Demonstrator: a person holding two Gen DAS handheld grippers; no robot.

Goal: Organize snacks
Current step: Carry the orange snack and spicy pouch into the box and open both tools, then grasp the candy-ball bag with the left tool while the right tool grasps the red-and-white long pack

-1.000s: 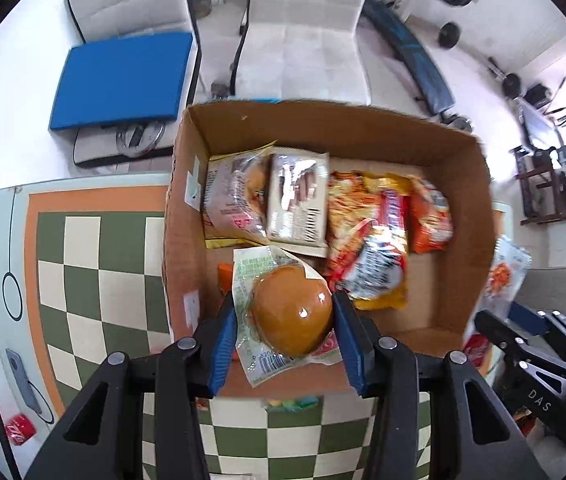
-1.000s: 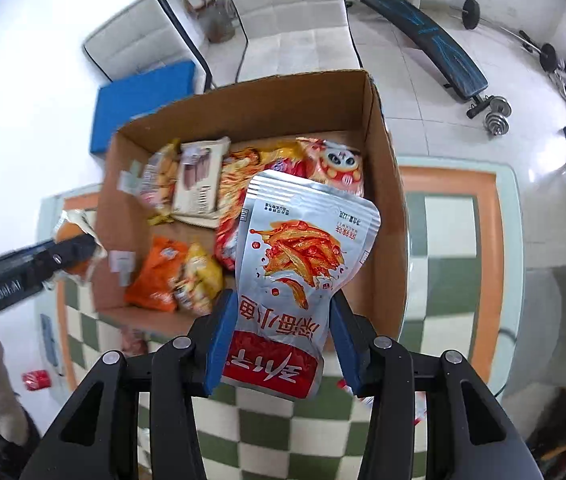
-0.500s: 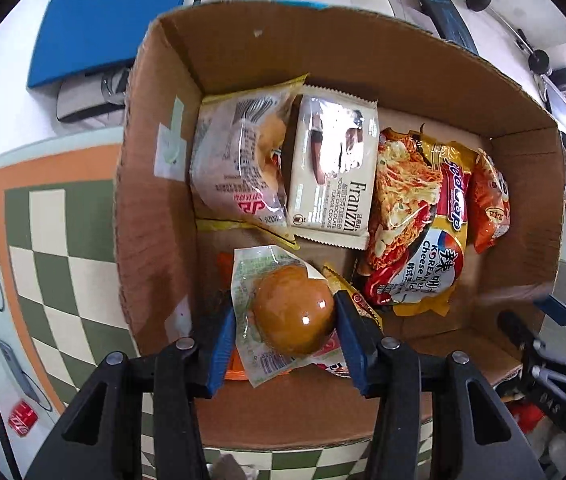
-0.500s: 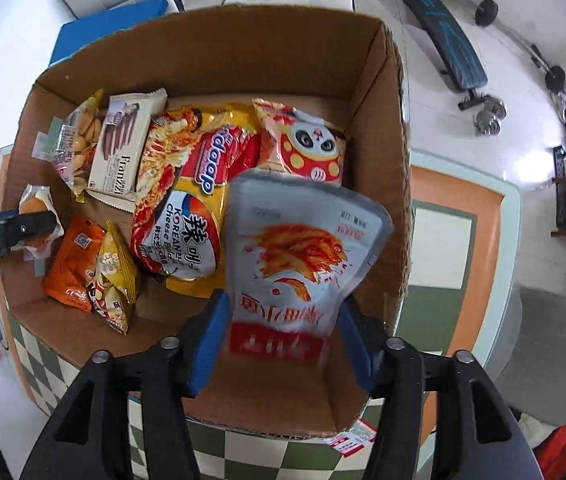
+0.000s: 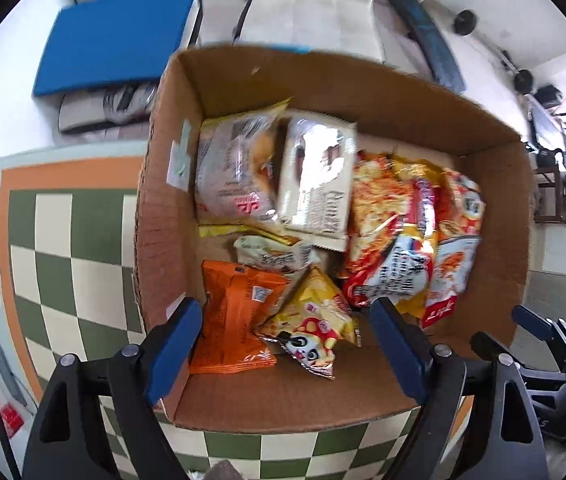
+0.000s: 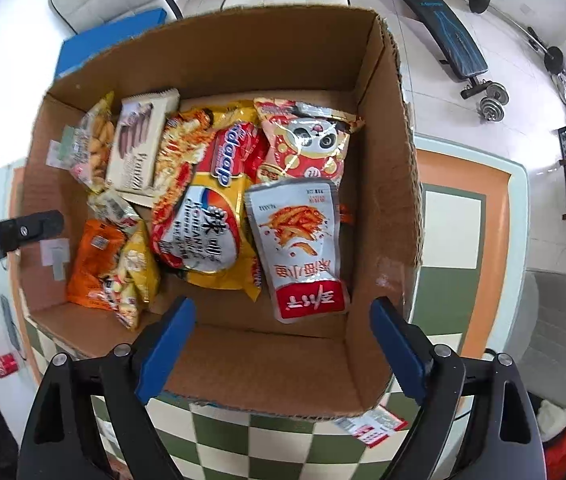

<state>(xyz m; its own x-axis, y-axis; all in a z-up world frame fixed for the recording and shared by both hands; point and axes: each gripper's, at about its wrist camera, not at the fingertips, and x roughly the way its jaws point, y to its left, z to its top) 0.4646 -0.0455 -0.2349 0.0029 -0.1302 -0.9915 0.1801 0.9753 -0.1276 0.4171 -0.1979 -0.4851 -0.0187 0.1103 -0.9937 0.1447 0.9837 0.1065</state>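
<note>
Bare cardboard box [image 6: 387, 160] floor lies between silver pouch [image 6: 299, 244] and right wall

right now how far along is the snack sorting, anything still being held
Nothing is held: the left hand-held gripper and right hand-held gripper are both open and empty above the cardboard box. The silver spicy-strip pouch and the wrapped bun lie inside with the other snacks. One small packet sits on the checkered table outside the box.

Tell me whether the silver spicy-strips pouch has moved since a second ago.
Yes. The silver pouch left the right gripper and now lies inside the cardboard box, by its right wall.
</note>
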